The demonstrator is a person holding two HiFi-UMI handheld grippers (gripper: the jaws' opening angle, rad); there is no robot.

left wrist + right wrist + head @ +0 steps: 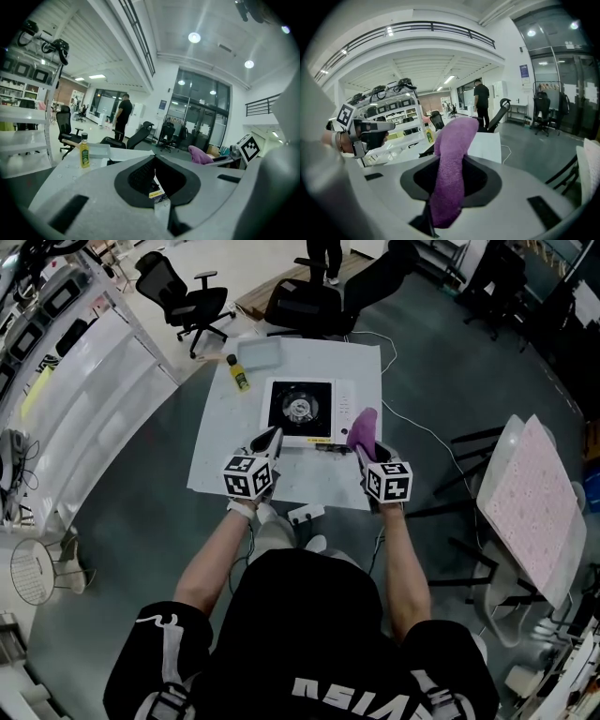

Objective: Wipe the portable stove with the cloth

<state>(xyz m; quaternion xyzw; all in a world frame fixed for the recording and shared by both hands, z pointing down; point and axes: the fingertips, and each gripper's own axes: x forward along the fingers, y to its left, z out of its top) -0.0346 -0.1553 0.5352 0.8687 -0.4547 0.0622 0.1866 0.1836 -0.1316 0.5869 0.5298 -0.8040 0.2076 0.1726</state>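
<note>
R hand-held gripper (361, 449) clamps cloth (362, 426), at stove (300, 409) rt edge.

We stand in a big open lab or office hall: rolling office chairs (183, 296) on a grey floor (131, 474), shelves (396, 115) of gear, glass walls (201, 115), a railed upper gallery (440, 26).

The cloth (451, 164) is purple, the portable stove (300, 411) white (black at its centre), the bottle (241, 379) yellow.
</note>
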